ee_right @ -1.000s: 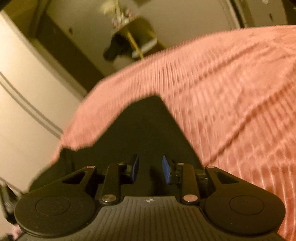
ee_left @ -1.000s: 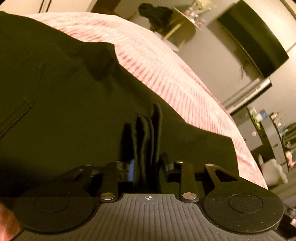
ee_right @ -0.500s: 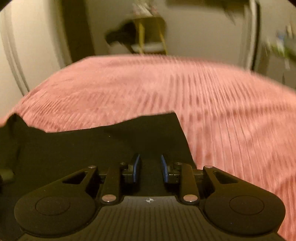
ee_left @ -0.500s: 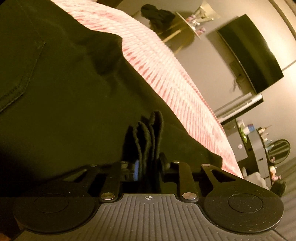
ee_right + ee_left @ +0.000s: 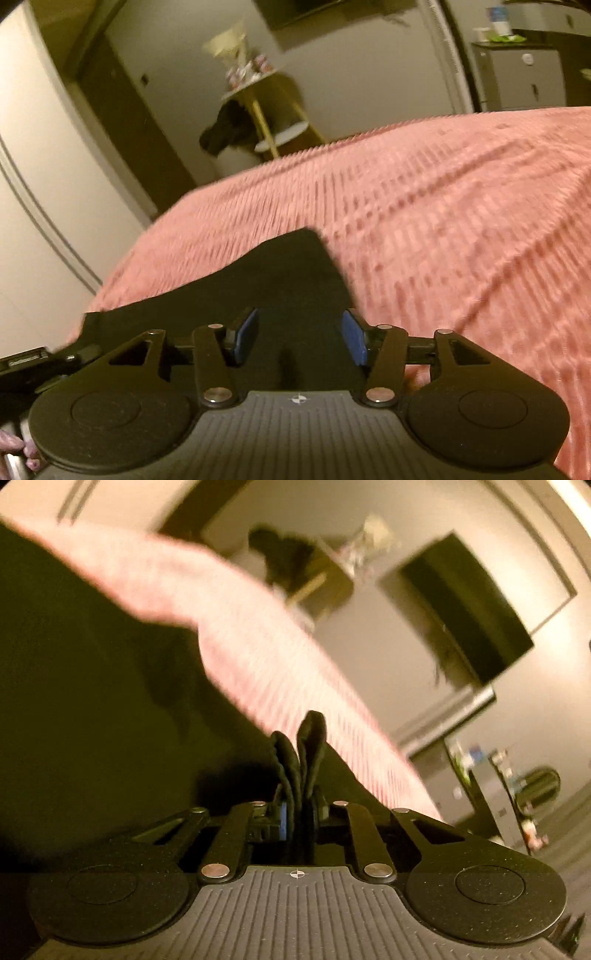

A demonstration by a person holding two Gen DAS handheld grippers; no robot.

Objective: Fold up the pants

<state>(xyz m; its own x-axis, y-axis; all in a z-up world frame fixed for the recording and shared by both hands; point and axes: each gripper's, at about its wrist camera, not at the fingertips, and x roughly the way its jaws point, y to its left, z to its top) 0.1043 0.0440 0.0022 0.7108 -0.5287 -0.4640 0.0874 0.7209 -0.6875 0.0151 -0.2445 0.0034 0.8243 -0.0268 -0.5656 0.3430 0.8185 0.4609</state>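
Black pants (image 5: 92, 686) lie spread on a pink ribbed bedspread (image 5: 258, 657). My left gripper (image 5: 298, 812) is shut on a bunched edge of the pants, with folds of black cloth sticking up between the blue pads. In the right wrist view a pointed corner of the pants (image 5: 291, 280) lies on the bedspread (image 5: 461, 229). My right gripper (image 5: 300, 338) is open over this cloth, with its blue pads (image 5: 246, 334) wide apart and nothing between them.
A yellow side table (image 5: 266, 107) with a dark garment hanging from it stands past the bed's far edge. A dark wall TV (image 5: 472, 602) hangs on the wall. A cabinet with small items (image 5: 498, 794) stands at the right.
My right gripper has opened wide; its pads were close together over the pants. My left gripper has swung with the cloth still pinched, and its view now tilts up toward the wall.
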